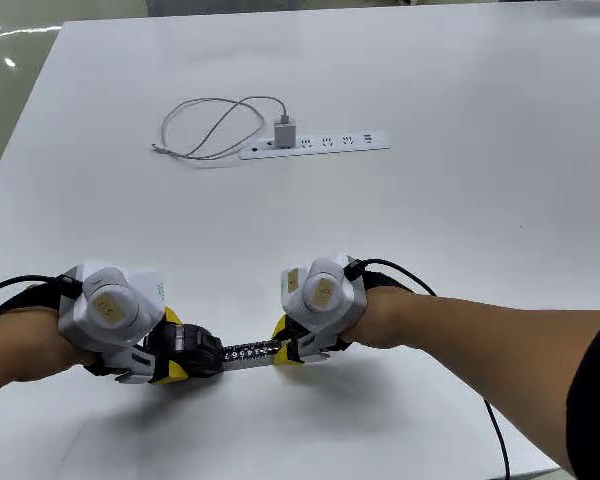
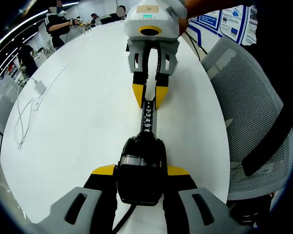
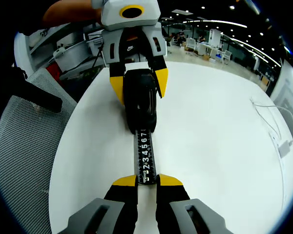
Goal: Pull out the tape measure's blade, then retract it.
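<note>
Tape measure (image 2: 141,165): black case at the near edge of the table (image 1: 380,220), clamped in the left tongs (image 2: 141,171). Blade (image 3: 144,156): a short numbered length is drawn out to the right, its tip pinched by the right tongs (image 3: 140,181). Step judged: pull-out (or late retraction; undecidable). Next, if pull-out: tongs to be drawn apart along the blade's line, both grips firm.

The black tape measure (image 3: 140,100) shows a black blade (image 2: 147,117) with white numerals, the left tool (image 2: 141,170) and right tool (image 3: 146,181) are grey with yellow tips, and the counter (image 1: 400,70), power strip (image 1: 330,142) and charger (image 1: 285,131) are all white.
</note>
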### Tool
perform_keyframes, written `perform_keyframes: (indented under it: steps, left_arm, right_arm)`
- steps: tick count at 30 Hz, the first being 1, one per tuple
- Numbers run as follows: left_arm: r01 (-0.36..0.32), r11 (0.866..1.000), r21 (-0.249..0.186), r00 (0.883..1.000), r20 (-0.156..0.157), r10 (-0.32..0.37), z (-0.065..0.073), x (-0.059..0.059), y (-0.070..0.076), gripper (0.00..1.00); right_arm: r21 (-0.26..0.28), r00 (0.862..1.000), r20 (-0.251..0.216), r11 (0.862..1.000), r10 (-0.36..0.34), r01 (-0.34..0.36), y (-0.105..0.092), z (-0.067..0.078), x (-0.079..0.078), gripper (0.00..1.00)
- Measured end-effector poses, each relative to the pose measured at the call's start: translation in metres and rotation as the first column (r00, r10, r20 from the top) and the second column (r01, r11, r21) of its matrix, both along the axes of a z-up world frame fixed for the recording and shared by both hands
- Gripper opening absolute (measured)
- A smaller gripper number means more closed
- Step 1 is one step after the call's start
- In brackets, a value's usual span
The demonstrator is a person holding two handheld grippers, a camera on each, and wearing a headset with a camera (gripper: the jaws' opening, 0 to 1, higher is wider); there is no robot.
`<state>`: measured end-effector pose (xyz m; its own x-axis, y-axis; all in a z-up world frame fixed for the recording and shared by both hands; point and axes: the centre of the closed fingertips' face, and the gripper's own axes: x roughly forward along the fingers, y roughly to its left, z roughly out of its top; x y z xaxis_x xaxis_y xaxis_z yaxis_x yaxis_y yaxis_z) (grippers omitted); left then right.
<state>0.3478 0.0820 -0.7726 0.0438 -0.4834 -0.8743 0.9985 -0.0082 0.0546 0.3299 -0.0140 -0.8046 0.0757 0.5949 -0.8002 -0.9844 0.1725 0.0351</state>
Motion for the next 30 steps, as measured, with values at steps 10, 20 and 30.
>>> perform_keyframes:
  steps: [10,20,30]
  left_arm:
    - [-0.001,1.0,0.001,1.0,0.001,0.001,0.001,-0.001,-0.001,0.31]
    - [-0.004,1.0,-0.004,1.0,0.003,0.004,0.001,0.0,0.0,0.31]
    - [-0.003,1.0,-0.001,1.0,0.001,0.003,0.0,0.001,0.0,0.31]
  right_arm:
    - [-0.006,1.0,-0.004,1.0,0.009,-0.009,-0.006,-0.001,0.0,0.09]
    - [-0.017,1.0,0.008,1.0,0.019,-0.019,-0.01,-0.002,0.0,0.09]
    - [-0.02,1.0,0.002,1.0,0.008,-0.008,-0.017,-0.003,-0.001,0.09]
